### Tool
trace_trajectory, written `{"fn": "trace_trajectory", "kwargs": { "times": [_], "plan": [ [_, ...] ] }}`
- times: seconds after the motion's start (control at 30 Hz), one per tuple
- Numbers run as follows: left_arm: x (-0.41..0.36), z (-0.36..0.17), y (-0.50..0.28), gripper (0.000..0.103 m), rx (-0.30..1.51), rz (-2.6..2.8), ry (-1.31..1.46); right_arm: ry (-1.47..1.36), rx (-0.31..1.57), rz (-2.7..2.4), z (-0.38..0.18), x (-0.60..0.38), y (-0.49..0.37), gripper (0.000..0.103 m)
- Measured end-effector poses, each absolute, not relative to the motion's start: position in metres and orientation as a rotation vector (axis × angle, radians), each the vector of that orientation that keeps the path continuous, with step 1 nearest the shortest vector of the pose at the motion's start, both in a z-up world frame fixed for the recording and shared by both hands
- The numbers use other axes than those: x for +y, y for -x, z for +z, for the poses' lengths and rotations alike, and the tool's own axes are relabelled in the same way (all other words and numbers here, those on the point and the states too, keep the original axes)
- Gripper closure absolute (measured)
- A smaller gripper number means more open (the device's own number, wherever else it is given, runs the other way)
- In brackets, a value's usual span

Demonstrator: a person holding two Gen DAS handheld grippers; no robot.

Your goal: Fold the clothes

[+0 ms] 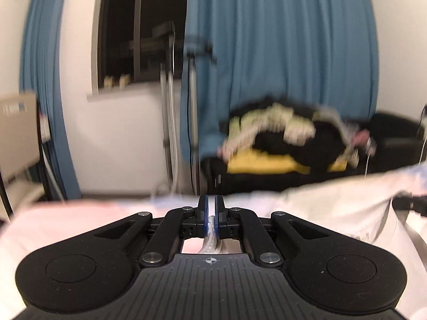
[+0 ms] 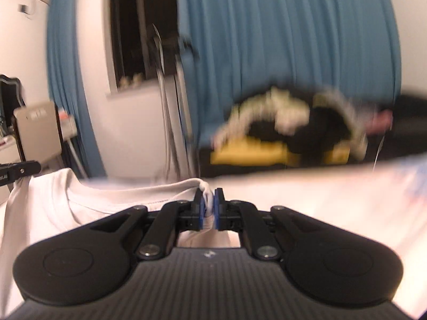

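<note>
Both tongs clamped on a white cotton T-shirt

Left wrist view: the left tongs (image 1: pixel 211 208) pinch a bunched fold of the white cotton T-shirt (image 1: pixel 333 208), which spreads to the right. Right wrist view: the right tongs (image 2: pixel 209 205) grip the T-shirt (image 2: pixel 112 194) beside its ribbed collar; the left tongs (image 2: pixel 18 172) hold the far shoulder.

Clothes pile (image 1: pixel 288 133) lies on sofa (image 1: pixel 395 130), before curtain (image 1: pixel 280 40).
</note>
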State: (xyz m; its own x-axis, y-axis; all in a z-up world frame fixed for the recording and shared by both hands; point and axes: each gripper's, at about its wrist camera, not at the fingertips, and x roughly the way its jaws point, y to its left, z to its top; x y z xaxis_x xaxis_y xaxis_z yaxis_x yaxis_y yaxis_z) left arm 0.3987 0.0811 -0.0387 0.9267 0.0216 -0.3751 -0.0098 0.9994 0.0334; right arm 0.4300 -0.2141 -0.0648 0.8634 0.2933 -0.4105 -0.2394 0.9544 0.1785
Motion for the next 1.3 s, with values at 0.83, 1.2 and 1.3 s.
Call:
{"fn": "trace_trajectory", "kwargs": {
  "times": [0.83,1.2,1.3],
  "plan": [
    [0.211,-0.014,-0.241,0.046,0.484,0.023,0.316,-0.229,0.527,0.32,-0.009,-0.234,-0.216,0.044],
    [0.266,-0.06,-0.16,0.048,0.639,0.159,0.638,-0.318,0.552,0.308,-0.027,-0.243,-0.041,0.044],
    [0.28,-0.072,-0.162,0.051,0.623,0.151,0.75,-0.388,0.577,0.31,-0.045,-0.246,-0.04,0.044]
  ]
}}
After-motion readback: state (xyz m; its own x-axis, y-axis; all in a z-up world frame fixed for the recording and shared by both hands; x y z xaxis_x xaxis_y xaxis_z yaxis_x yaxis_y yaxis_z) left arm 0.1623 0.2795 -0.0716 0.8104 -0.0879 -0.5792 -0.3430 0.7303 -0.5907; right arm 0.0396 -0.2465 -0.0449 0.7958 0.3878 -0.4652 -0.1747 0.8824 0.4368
